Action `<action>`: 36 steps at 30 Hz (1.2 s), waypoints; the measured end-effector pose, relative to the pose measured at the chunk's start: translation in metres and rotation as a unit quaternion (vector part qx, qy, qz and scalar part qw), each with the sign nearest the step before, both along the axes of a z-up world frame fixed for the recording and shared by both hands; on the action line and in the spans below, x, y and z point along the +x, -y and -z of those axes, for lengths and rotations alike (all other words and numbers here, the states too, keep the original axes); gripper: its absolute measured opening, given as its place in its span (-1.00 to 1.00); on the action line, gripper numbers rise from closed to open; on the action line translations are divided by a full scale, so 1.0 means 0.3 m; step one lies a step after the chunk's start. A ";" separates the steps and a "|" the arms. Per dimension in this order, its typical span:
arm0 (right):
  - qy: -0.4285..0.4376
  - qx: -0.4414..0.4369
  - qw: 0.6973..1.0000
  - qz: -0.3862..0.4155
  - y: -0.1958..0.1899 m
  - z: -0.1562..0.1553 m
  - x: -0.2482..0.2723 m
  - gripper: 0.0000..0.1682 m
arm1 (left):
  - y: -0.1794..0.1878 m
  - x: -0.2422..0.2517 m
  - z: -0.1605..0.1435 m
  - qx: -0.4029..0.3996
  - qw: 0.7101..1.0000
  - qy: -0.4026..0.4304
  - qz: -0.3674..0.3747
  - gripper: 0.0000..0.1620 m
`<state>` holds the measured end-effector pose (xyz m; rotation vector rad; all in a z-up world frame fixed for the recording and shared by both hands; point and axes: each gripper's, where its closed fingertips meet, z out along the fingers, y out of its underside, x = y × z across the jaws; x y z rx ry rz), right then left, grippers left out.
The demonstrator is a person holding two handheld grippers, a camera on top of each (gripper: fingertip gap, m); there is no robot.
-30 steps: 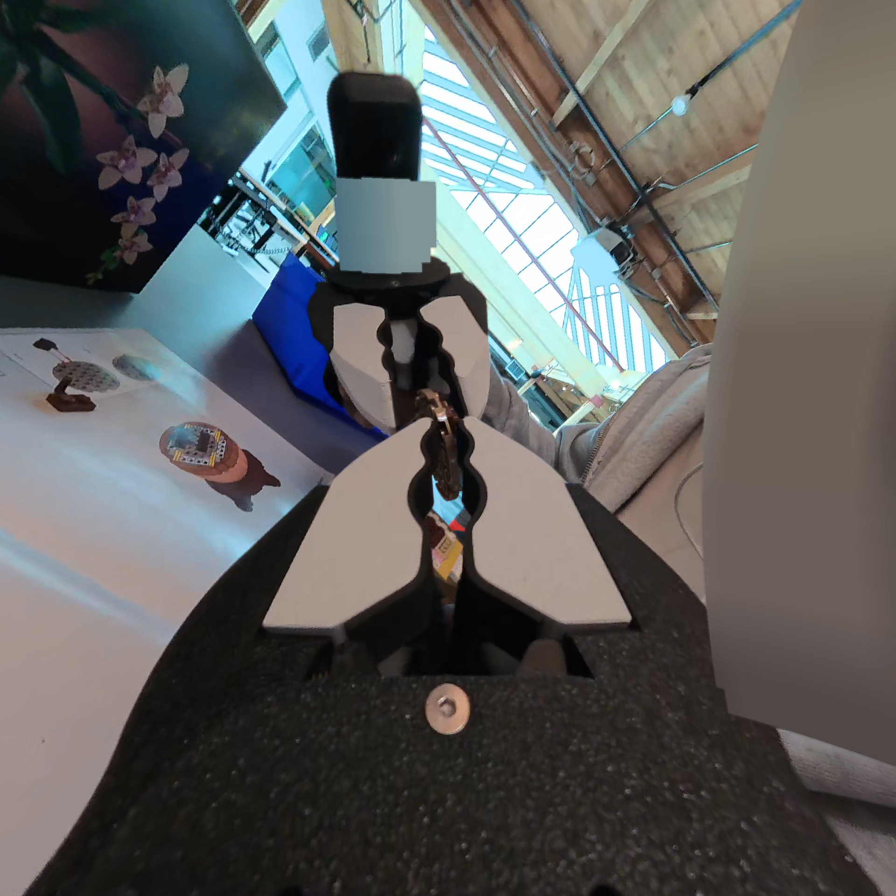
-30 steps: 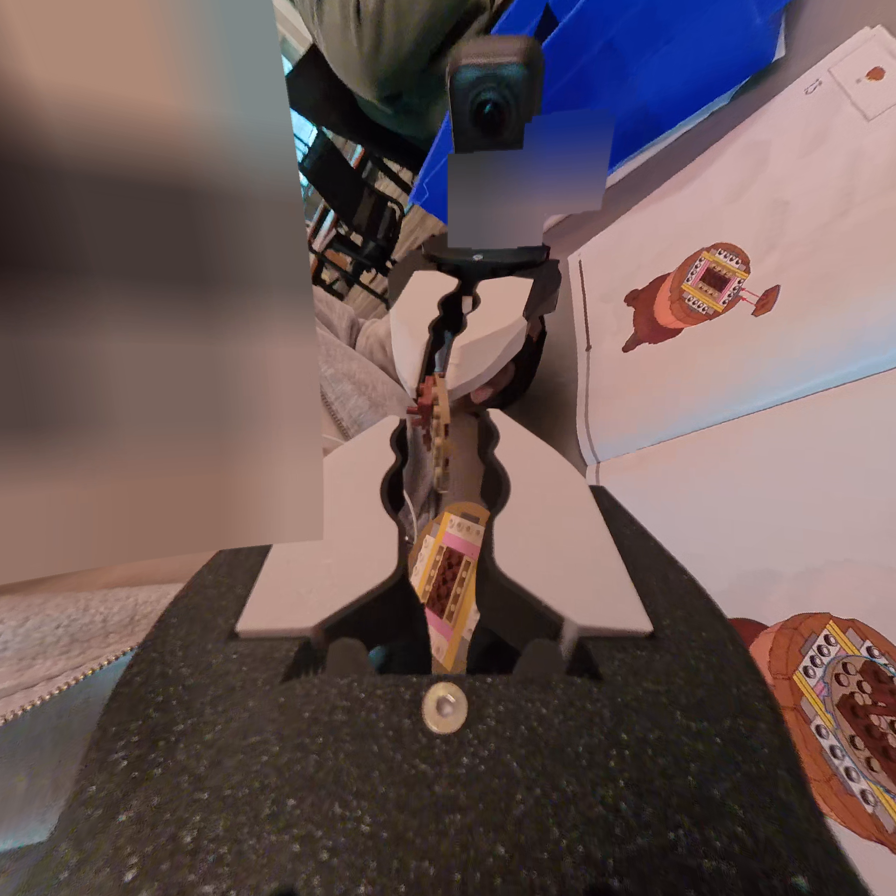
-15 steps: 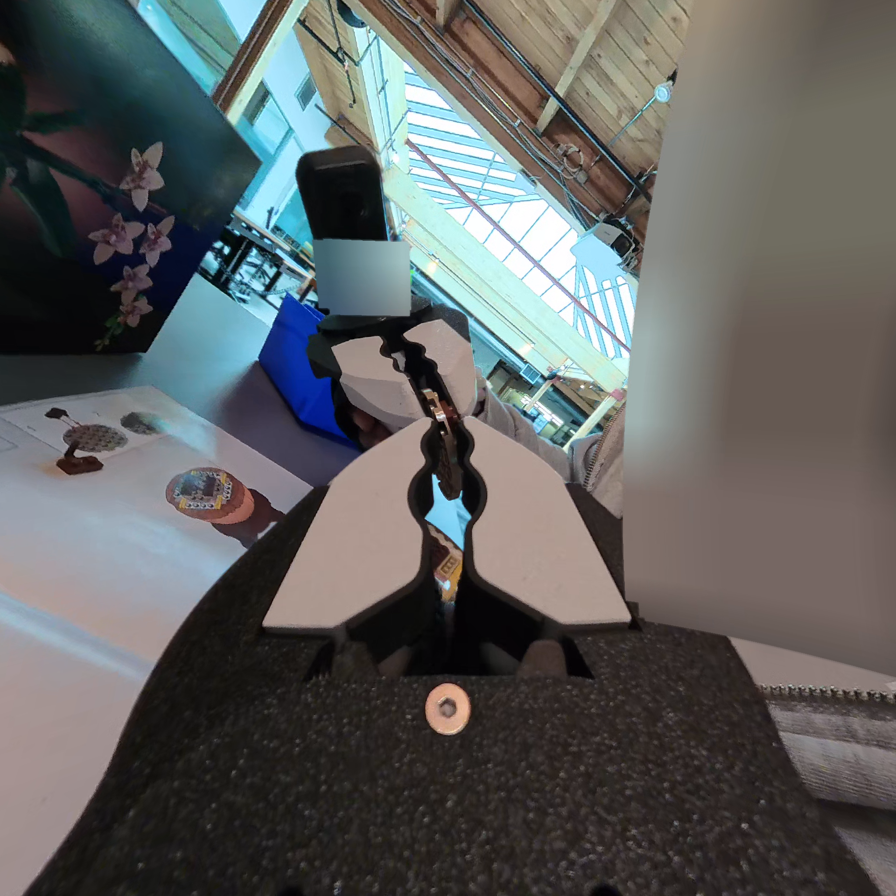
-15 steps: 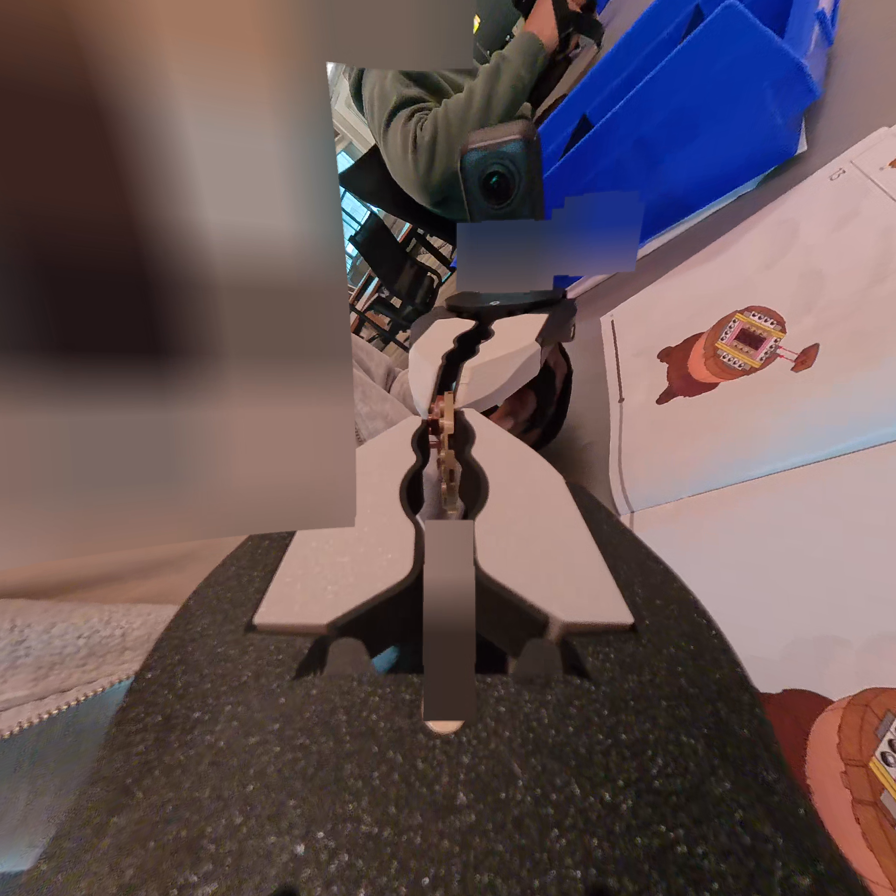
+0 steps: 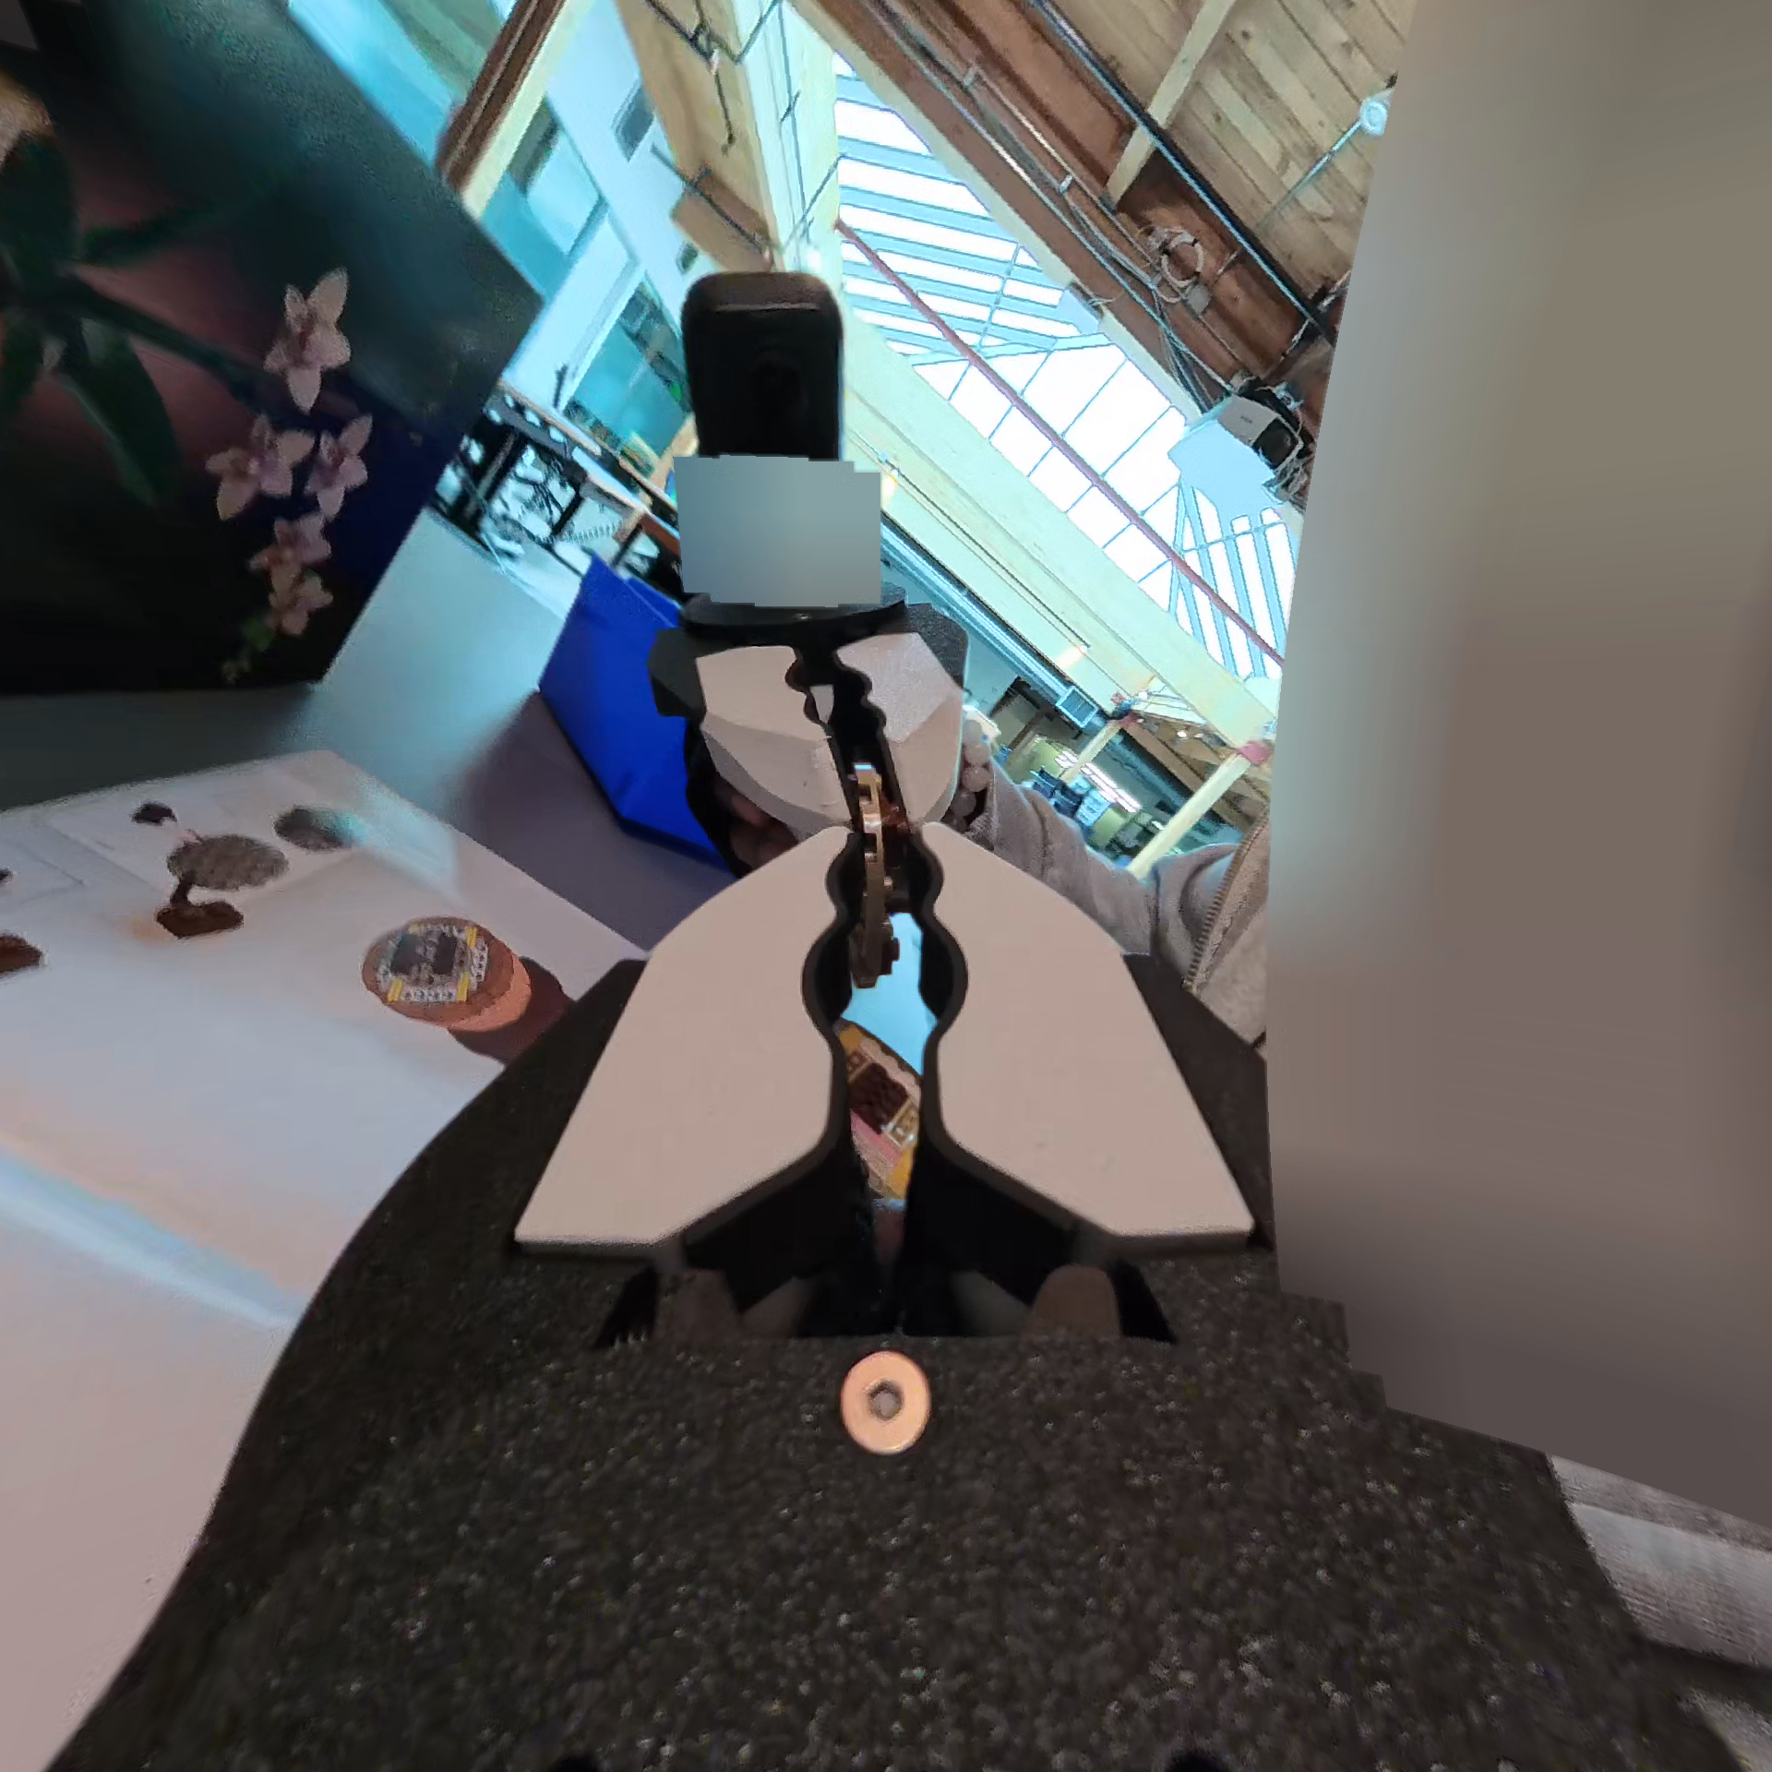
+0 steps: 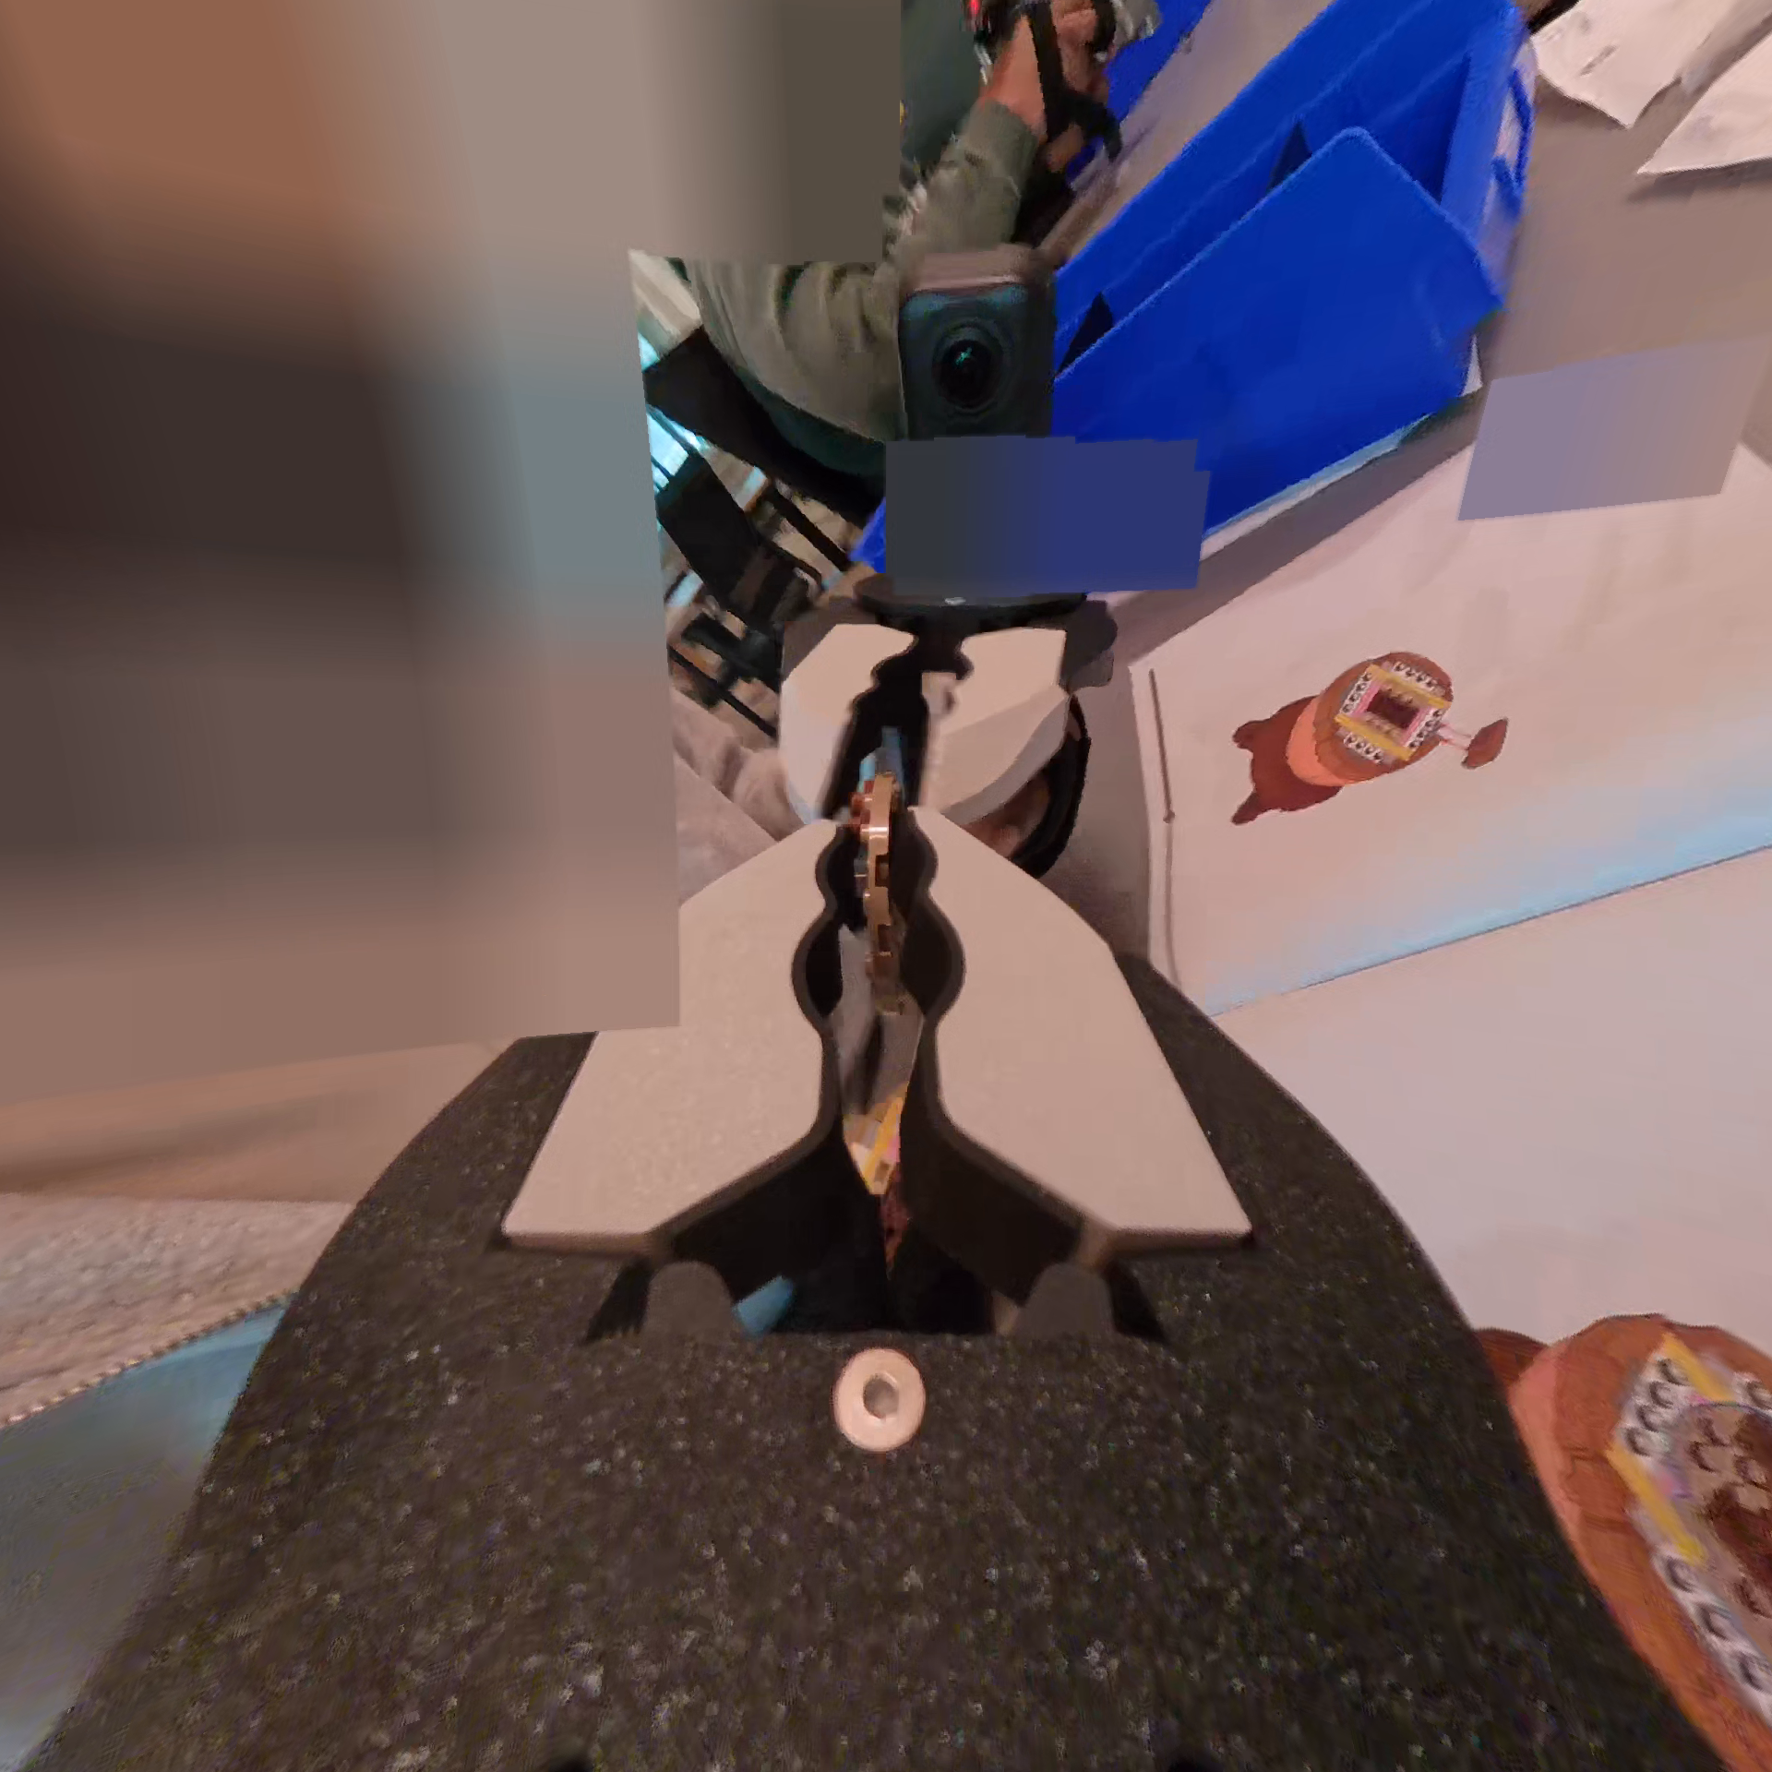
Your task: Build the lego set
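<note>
In the left wrist view the left tongs (image 5: 877, 863) fill the lower centre of the frame, their grey fingers (image 5: 729, 1036) drawn narrow around a thin tan toothed lego disc (image 5: 871, 897) seen edge-on at centre frame. Deeper in the gap, just below centre, a yellow, pink and brown studded lego piece (image 5: 877, 1103) shows between the fingers; whether anything grips it cannot be told from here. Just beyond the tips, above centre, the right tongs (image 5: 844, 757) come in nose to nose, pinched narrow over the far edge of the same disc. Both tools seem to share the one part, probably so that one steadies it while the other presses or turns it home.

The right wrist view shows the same thing from the other side: the right tongs close at lower centre, clamped on the tan disc, which stands on edge up the middle of the frame, with the yellow and pink piece low in the gap behind it. The left tongs meet them just above centre.

The work is held up in the air, tilted off the surface (image 6: 1131, 748), likely to keep the joint in sight and free of the paper below. The open instruction booklet (image 6: 1438, 911) lies at centre right, its pictures of a round brown model within easy glance. Farther off, at upper right, blue bins (image 6: 1294, 316) stand on the surface. In the left wrist view a dark box with pink flowers (image 5: 192, 384) fills the upper left.
</note>
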<state>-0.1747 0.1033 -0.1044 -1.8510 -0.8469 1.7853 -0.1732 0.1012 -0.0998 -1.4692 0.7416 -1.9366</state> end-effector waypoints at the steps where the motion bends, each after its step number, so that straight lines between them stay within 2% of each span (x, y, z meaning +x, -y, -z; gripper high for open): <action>1: -0.020 -0.029 0.999 0.009 -0.016 -0.002 0.007 -0.92 | -0.002 0.000 0.006 -0.014 1.000 -0.005 0.013 -0.76; 2: -0.040 -0.058 0.997 0.017 -0.031 -0.004 0.017 -0.92 | -0.005 -0.001 0.015 -0.026 0.999 -0.015 0.023 -0.63; 4: -0.062 -0.100 0.993 0.031 -0.052 0.007 0.035 -0.91 | -0.016 -0.007 0.026 -0.035 0.999 -0.028 0.026 -0.62; 8: -0.100 -0.160 0.981 0.038 -0.052 0.012 0.043 -0.91 | -0.032 -0.006 0.045 -0.036 0.998 -0.054 0.018 -0.90; 16: -0.161 -0.244 0.954 0.062 -0.079 0.007 0.063 -0.91 | -0.036 0.017 0.032 -0.085 0.995 -0.035 0.031 -0.94; 20: -0.149 -0.212 0.964 0.066 -0.072 0.001 0.062 -0.90 | -0.036 0.028 0.030 -0.100 0.994 -0.022 0.020 -0.94; 27: -0.088 -0.085 0.988 0.099 -0.076 -0.009 0.051 -0.90 | -0.044 0.022 0.021 -0.137 0.990 0.021 -0.016 -0.95; 30: -0.067 -0.036 0.991 0.106 -0.078 -0.021 0.045 -0.90 | -0.050 0.017 0.013 -0.135 0.990 0.033 -0.027 -0.95; 35: -0.058 -0.024 0.995 0.080 -0.055 -0.036 0.038 -0.92 | -0.036 0.006 -0.004 -0.094 0.995 0.037 -0.009 -0.93; 36: -0.050 -0.016 0.996 0.075 -0.049 -0.033 0.035 -0.92 | -0.036 -0.002 -0.012 -0.087 0.995 0.038 0.000 -0.87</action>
